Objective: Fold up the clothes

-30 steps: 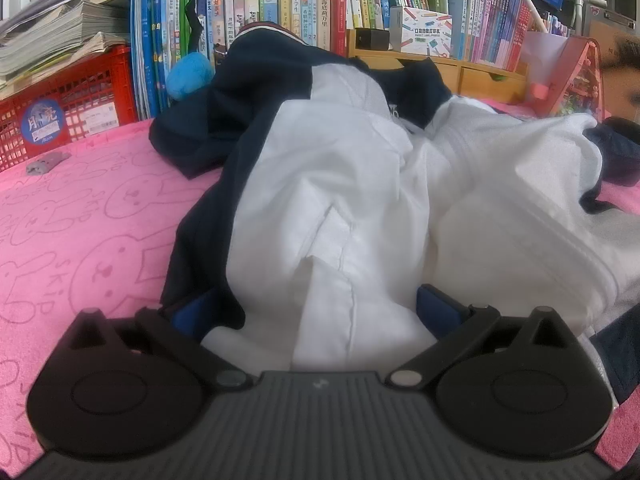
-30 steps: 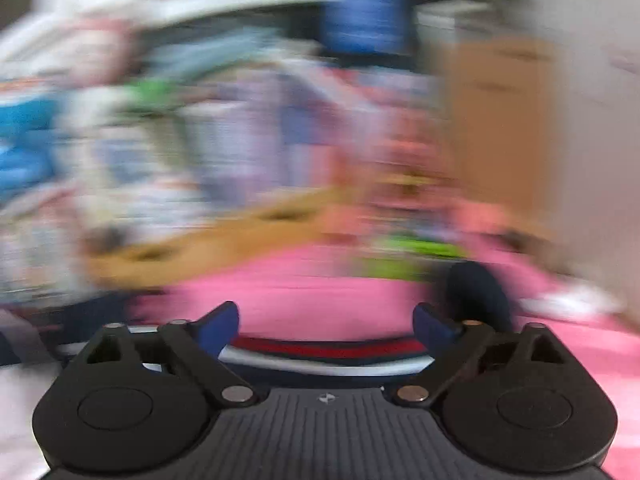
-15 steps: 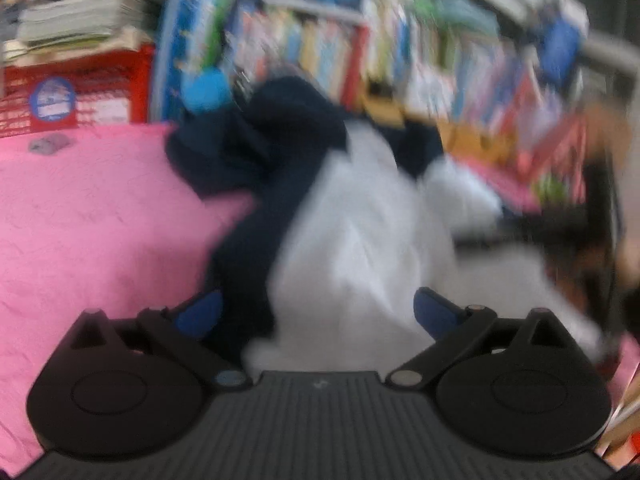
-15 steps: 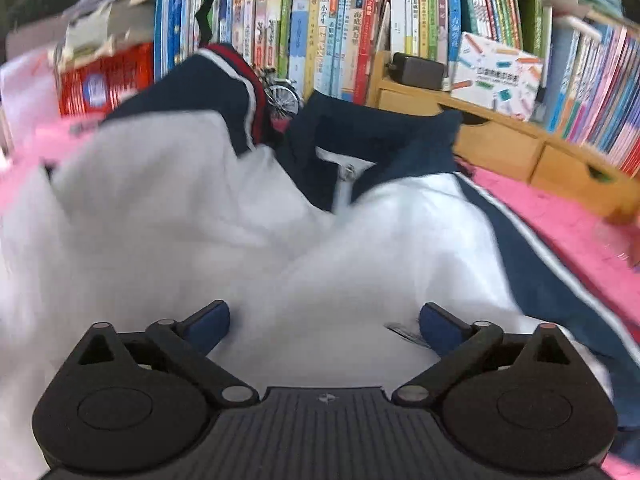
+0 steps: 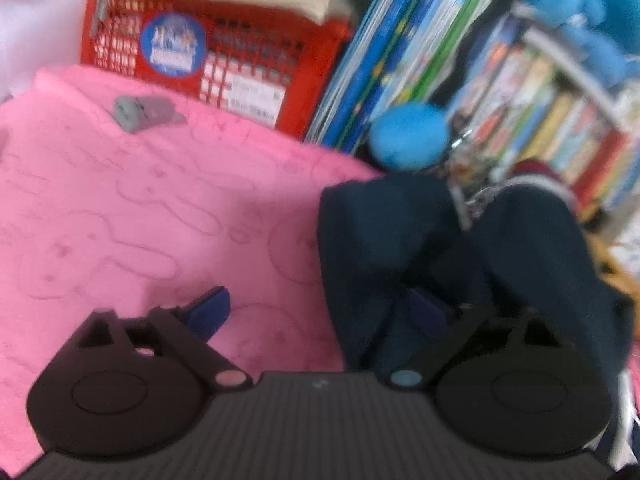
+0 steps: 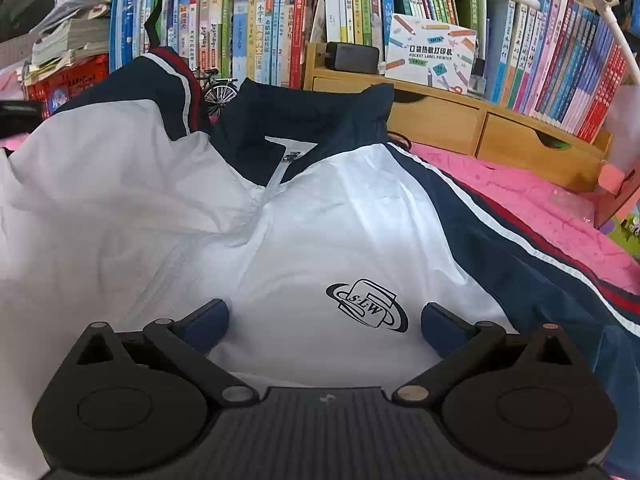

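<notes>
A white and navy track jacket [image 6: 320, 232] lies rumpled on the pink blanket [image 6: 520, 184], zipper and collar toward the bookshelf, a black logo on its chest. My right gripper [image 6: 324, 320] is open and empty, low over the white chest panel beside the logo. In the blurred left wrist view, my left gripper [image 5: 320, 312] is open and empty over the edge of a navy sleeve [image 5: 440, 248], one finger over the pink blanket [image 5: 140, 220], the other over the navy fabric.
A red crate [image 5: 208, 52] and rows of books [image 6: 280, 32] line the back. A wooden drawer unit [image 6: 460, 120] stands behind the jacket. A small grey object [image 5: 140, 112] lies on the blanket. A blue plush ball [image 5: 408, 136] sits by the books.
The left gripper has swung left from the white body of the jacket to its navy sleeve edge. The right gripper has steadied over the jacket's chest.
</notes>
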A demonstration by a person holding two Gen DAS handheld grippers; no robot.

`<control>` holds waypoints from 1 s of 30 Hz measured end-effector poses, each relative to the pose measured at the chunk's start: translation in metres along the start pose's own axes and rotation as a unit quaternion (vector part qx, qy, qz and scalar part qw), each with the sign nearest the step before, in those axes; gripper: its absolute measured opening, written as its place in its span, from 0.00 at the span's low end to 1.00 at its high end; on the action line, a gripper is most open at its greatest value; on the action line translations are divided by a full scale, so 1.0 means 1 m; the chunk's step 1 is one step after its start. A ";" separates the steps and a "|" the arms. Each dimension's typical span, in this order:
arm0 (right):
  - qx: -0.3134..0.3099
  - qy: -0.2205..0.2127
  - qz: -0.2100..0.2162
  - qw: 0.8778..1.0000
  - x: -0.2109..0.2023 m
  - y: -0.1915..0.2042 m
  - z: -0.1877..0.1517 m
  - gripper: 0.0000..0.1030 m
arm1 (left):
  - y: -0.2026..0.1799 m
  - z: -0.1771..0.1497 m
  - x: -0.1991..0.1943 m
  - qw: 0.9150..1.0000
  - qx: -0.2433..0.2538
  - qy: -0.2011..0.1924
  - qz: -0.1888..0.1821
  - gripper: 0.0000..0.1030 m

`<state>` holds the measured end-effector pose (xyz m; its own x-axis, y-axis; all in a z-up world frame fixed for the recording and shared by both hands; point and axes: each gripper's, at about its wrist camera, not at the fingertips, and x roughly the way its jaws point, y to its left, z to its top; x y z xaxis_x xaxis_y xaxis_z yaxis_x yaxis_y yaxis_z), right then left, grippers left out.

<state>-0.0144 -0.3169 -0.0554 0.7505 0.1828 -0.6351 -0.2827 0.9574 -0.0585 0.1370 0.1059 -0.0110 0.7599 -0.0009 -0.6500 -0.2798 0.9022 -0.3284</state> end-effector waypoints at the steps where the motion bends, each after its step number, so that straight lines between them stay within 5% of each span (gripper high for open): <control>1: 0.003 0.001 0.000 1.000 0.000 0.000 0.000 1.00 | -0.008 0.002 0.004 1.000 0.012 -0.014 0.011 0.84; 3: 0.009 0.002 0.001 1.000 -0.001 -0.001 0.000 1.00 | -0.021 0.005 0.011 0.999 0.034 -0.017 0.025 0.61; 4: 0.013 0.003 0.003 1.000 -0.001 -0.001 0.000 1.00 | -0.024 0.007 0.012 0.999 0.038 -0.013 0.028 0.21; 5: 0.016 0.004 0.005 1.000 0.000 -0.002 0.000 1.00 | -0.027 0.008 0.014 0.999 0.040 -0.008 0.030 0.03; 9: 0.028 0.009 0.013 0.999 0.001 -0.006 0.000 1.00 | -0.009 0.038 -0.020 0.998 -0.010 -0.065 -0.005 0.02; 14: 0.033 0.011 0.015 0.999 0.000 -0.006 0.002 1.00 | 0.041 0.113 -0.114 0.979 -0.020 -0.201 0.037 0.02; 18: 0.032 0.012 0.017 0.999 -0.001 -0.007 0.003 1.00 | 0.092 0.152 -0.178 0.968 -0.038 -0.247 0.035 0.03; 19: 0.032 0.012 0.016 0.999 -0.001 -0.007 0.003 1.00 | 0.097 0.149 -0.181 0.966 -0.021 -0.251 0.063 0.03; 22: 0.032 0.012 0.016 0.999 0.000 -0.007 0.003 1.00 | 0.116 0.135 -0.184 0.960 0.020 -0.245 0.136 0.03; 26: 0.032 0.012 0.016 0.999 0.000 -0.008 0.003 1.00 | 0.158 0.089 -0.155 0.981 -0.020 -0.160 0.108 0.05; 30: 0.032 0.013 0.015 0.999 0.000 -0.008 0.004 1.00 | 0.180 0.044 -0.137 0.988 -0.039 -0.107 0.107 0.21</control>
<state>-0.0102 -0.3236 -0.0520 0.7263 0.2070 -0.6554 -0.2660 0.9639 0.0097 0.0084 0.2871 0.0487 0.7829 0.2853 -0.5528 -0.4860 0.8353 -0.2571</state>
